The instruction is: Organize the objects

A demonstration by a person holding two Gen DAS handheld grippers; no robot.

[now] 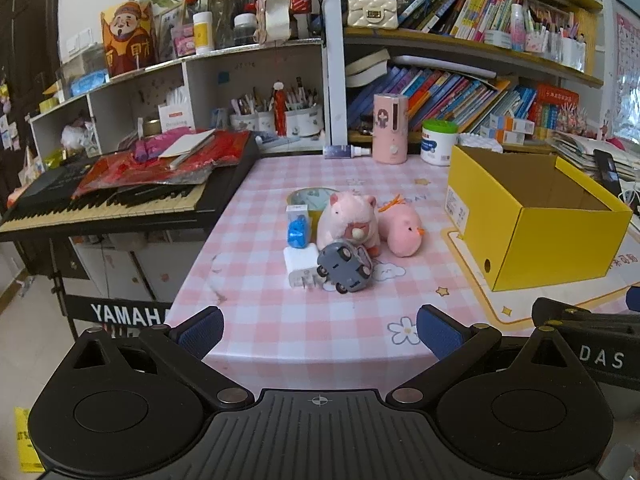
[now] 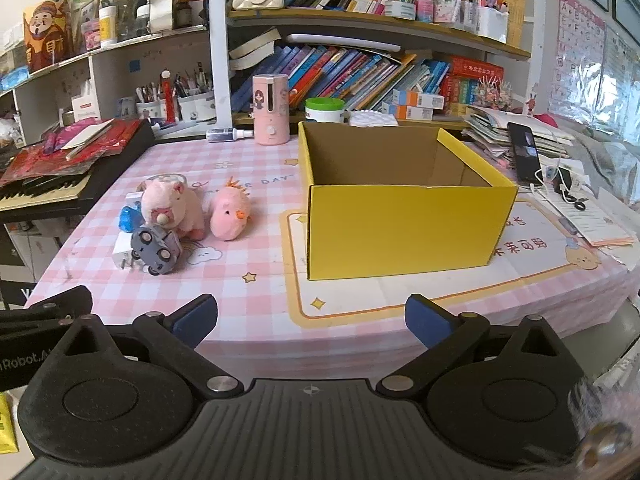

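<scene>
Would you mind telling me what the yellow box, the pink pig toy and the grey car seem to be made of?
The yellow box looks like matte cardboard: brown raw inside, folded edges. The pink pig toy looks like plush fabric, fuzzy and soft-edged. The grey car is probably moulded plastic, smooth with a slight sheen.

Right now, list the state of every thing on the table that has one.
yellow box: open, looks empty
toy car: tipped against the charger
white charger: lying flat
pig plush: upright
chick plush: upright
left gripper: open, empty
right gripper: open, empty
</scene>
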